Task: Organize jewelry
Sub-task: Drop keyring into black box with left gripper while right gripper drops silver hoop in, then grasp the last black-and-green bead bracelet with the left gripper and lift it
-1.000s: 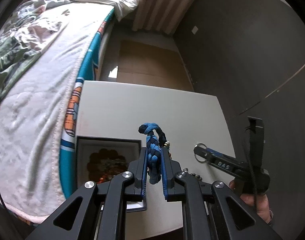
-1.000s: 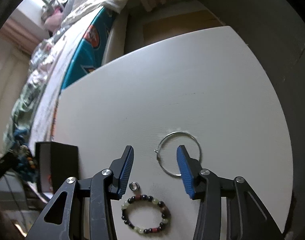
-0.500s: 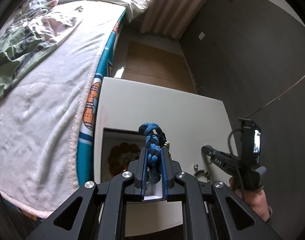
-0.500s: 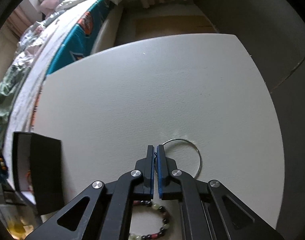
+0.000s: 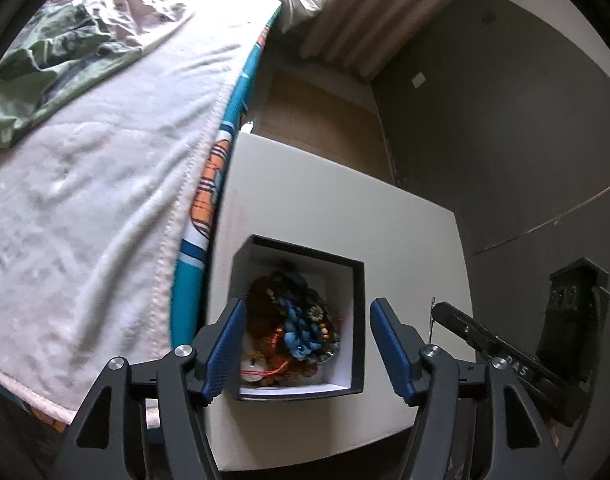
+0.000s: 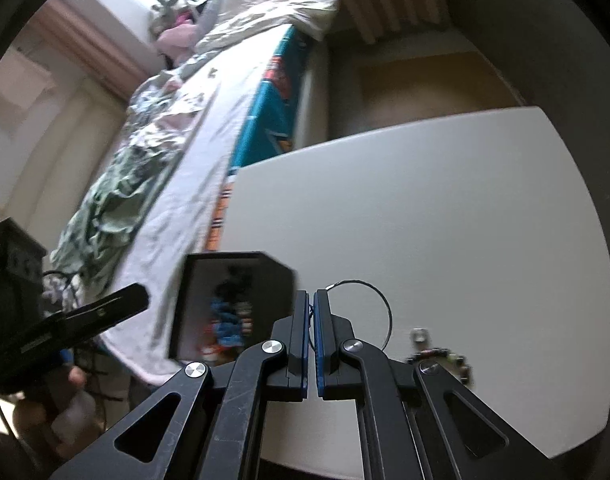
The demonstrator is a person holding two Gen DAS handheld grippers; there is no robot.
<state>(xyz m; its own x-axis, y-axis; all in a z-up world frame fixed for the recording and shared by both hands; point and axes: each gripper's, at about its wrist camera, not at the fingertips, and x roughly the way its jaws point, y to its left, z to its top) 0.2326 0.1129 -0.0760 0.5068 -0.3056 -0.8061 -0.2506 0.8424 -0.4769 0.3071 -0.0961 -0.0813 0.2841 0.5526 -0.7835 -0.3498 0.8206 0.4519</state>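
bed (image 5: pixel 85 184) beside counter (image 5: pixel 325 216) | box (image 5: pixel 357 320) on counter near bed edge, blue braid (image 5: pixel 301 332) lying inside on jewelry pile | left hand-held gripper (image 5: pixel 307 346) hovers over box, released, fingers wide | right hand-held gripper (image 6: pixel 309 336) raised over counter, clenched on wire hoop (image 6: pixel 379 300) | bead bracelet (image 6: pixel 441 354) and ring (image 6: pixel 420 335) on counter

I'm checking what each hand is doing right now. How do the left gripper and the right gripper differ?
The left gripper is open and empty; the right gripper is shut on the thin wire hoop. The left gripper hangs over the open black box, where the blue braided bracelet lies; the right gripper is beside the box, over the white table. Both have blue-padded fingers.
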